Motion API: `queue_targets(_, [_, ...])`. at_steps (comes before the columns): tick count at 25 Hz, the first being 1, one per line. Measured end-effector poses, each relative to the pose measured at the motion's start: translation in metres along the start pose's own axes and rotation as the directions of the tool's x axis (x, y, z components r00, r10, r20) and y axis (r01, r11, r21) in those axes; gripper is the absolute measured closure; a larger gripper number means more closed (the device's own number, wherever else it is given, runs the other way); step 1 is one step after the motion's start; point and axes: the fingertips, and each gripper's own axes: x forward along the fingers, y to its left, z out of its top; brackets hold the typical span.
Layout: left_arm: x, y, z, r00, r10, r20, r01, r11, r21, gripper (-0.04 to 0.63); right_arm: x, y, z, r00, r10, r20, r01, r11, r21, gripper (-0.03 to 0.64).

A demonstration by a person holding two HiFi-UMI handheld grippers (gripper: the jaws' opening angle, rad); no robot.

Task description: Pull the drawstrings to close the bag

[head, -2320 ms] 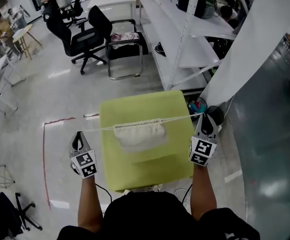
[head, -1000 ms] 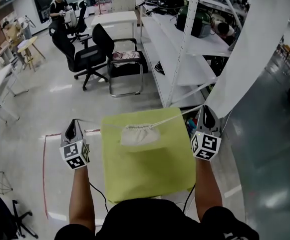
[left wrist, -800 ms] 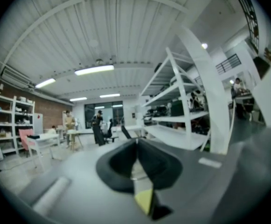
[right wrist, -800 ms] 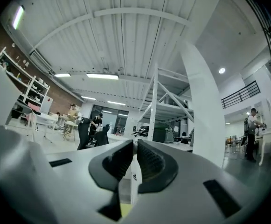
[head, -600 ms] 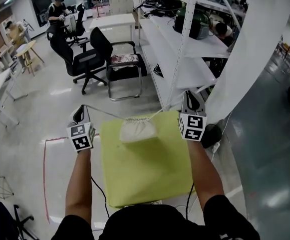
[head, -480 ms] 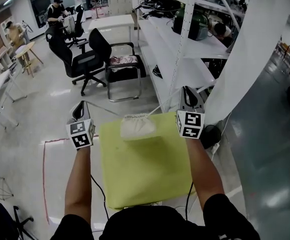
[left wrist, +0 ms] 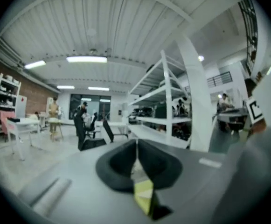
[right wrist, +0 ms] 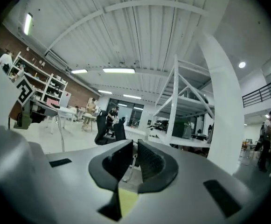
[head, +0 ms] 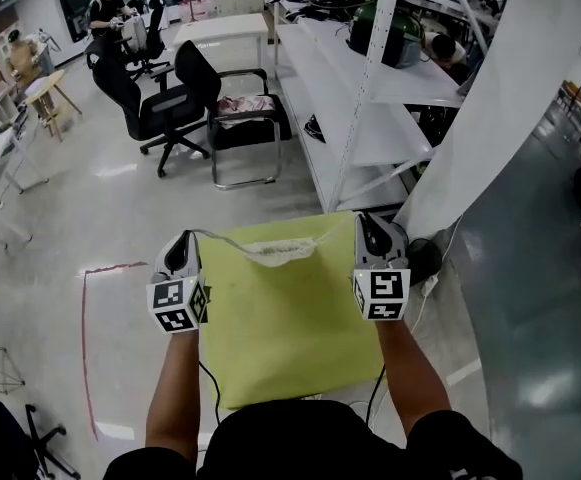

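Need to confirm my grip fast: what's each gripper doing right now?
Left gripper: closed on the left drawstring.
Right gripper: closed on the right drawstring.

Head view: from my head, looking forward and steeply down past my forearms onto the yellow-green table point(head: 290, 333), with my left claw point(head: 182, 248) and right claw point(head: 368, 226) close below.
Left gripper view: sits on my left claw, close behind its jaws, facing about level across the room.
Right gripper view: sits likewise on my right claw, taking in much ceiling.
Shared: all three catch the white shelving rack point(head: 370, 88) and black chairs point(head: 170, 93).
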Motion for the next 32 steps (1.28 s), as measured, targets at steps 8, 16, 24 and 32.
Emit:
queue_targets(8, [-0.042, -0.032, -0.127, 0.969, -0.027, -0.245, -0.002, 0.993, -0.118, 0.580, -0.049, 0.065, -0.113, 0.958, 0.121, -0.259, -0.091, 0.988, 0.124, 0.586])
queue_targets(16, [-0.075, -0.053, -0.194, 0.929, -0.107, -0.355, 0.073, 0.992, -0.107, 0.580, -0.105, 0.102, -0.202, 0.881, 0.161, -0.444, -0.132, 0.987, 0.097, 0.586])
queue_targets(24, [-0.105, -0.077, -0.248, 0.873, -0.203, -0.443, 0.156, 0.978, -0.141, 0.580, -0.137, 0.126, -0.261, 0.783, 0.209, -0.585, -0.169, 0.978, 0.123, 0.581])
queue_targets(32, [-0.128, -0.084, -0.272, 0.833, -0.214, -0.510, 0.187, 0.977, -0.105, 0.400, -0.153, 0.141, -0.265, 0.771, 0.277, -0.573, -0.205, 0.960, 0.188, 0.428])
